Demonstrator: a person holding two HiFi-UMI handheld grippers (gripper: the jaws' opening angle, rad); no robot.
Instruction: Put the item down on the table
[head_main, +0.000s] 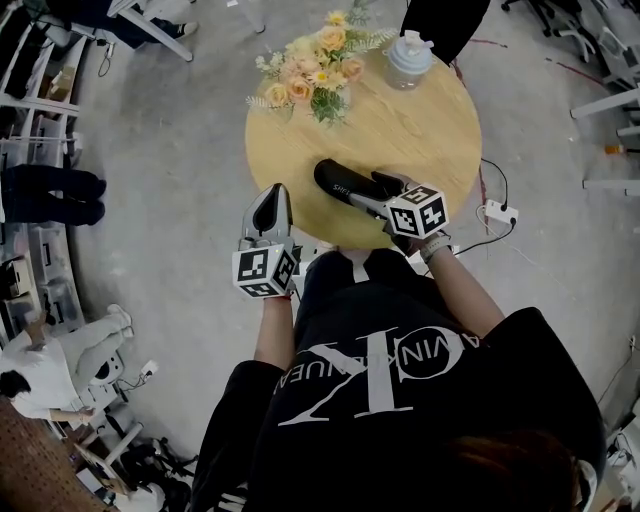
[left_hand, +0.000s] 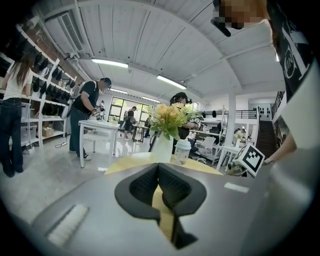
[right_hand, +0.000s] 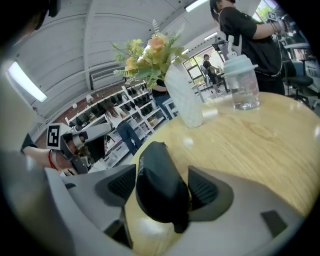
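Now black pouch (right_hand: 157, 185) between parted jaws

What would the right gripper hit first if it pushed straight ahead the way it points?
The black case, lying on the table between the right gripper's open jaws. Beyond it, probably the white vase, though depth is unclear.

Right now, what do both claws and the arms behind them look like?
Left claw and right claw: grey moulded shells, black ribbed pads, each topped by a white cube with black square markers. Person wears a black short-sleeved T-shirt with white lettering, a light band on the right wrist.
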